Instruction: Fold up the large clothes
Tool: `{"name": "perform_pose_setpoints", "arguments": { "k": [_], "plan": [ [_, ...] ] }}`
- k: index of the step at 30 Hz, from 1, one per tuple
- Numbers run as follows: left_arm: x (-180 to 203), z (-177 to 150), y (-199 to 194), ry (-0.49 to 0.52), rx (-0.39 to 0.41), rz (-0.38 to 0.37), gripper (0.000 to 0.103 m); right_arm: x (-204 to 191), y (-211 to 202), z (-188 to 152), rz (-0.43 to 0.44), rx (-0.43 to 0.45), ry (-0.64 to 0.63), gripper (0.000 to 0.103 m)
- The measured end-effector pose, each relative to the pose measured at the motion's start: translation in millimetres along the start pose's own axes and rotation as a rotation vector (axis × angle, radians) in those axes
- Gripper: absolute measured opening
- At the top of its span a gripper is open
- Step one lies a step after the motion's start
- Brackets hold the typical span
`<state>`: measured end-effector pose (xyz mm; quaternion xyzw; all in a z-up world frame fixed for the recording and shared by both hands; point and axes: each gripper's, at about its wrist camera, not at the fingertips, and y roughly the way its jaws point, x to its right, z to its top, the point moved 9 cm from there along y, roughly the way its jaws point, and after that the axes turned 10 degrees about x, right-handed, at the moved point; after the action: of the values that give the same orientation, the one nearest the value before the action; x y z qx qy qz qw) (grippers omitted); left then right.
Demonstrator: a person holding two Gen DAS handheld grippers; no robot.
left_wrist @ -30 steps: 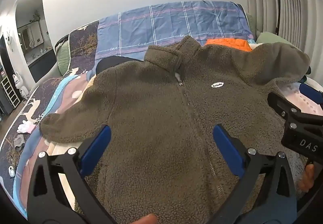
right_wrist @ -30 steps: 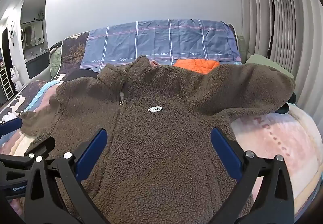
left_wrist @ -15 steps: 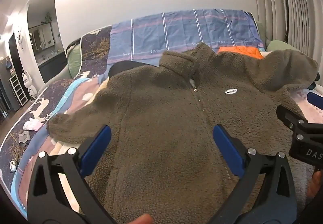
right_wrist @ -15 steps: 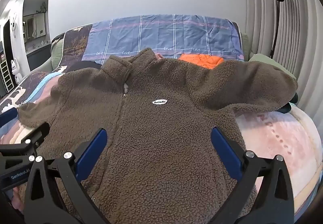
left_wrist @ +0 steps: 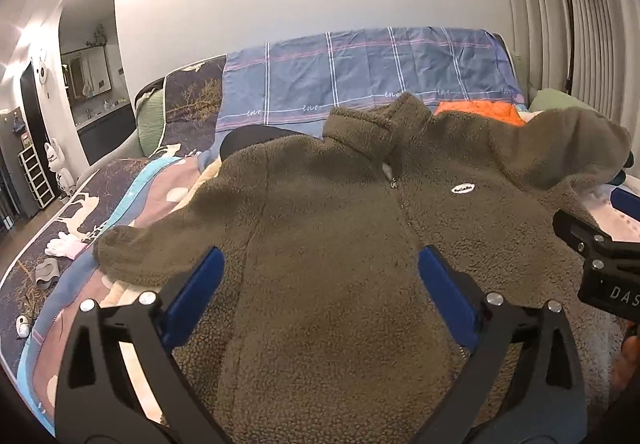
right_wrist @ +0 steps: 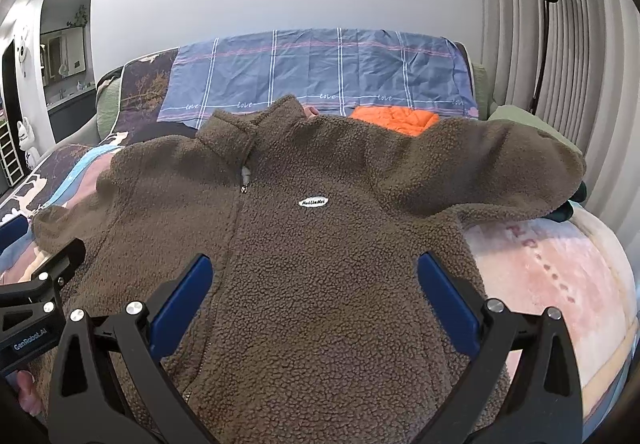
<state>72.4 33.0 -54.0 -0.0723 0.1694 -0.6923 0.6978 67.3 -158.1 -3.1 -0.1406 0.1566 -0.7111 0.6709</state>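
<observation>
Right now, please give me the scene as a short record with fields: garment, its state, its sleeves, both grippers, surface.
garment: brown fleece jacket
state: spread flat, front up, zipped, not folded
sleeves: left sleeve and right sleeve both spread outward
left gripper: open, above jacket, holding nothing
right gripper: open, above jacket, holding nothing
surface: bed
behind collar: blue checked sheet, orange cloth

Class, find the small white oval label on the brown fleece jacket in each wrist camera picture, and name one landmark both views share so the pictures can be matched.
Left wrist view: the small white oval label sits right of centre, on the brown fleece jacket, right of the zip.
Right wrist view: the label sits near the picture's centre, again right of the zip.
Shared landmark: the orange quilted garment behind the jacket's collar.
</observation>
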Motion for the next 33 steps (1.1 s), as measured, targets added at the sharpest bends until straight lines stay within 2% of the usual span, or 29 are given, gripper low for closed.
{"name": "perform_pose_setpoints", "arguments": {
  "k": [8, 13, 19, 33],
  "plan": [
    [13.0, 1.1, -6.4, 0.028, 0.026, -0.034, 0.101, 2.6, -1.4, -0.7, 0.000, 0.001, 0.011, 0.102],
    [13.7, -2.5, -4.7, -0.011, -0.009, -0.075, 0.101, 5.3, -2.8, -2.1, 0.001, -0.002, 0.023, 0.102],
    [10.8, -7.8, -2.2, -0.030, -0.028, -0.071, 0.101, 6.1, -2.6, -2.4, 0.001, -0.003, 0.025, 0.102],
    [16.2, -8.5, -0.9, 0.010, -0.027, -0.072, 0.101, 4.0, 0.1, -5.1, 0.003, -0.016, 0.018, 0.102]
  ]
}}
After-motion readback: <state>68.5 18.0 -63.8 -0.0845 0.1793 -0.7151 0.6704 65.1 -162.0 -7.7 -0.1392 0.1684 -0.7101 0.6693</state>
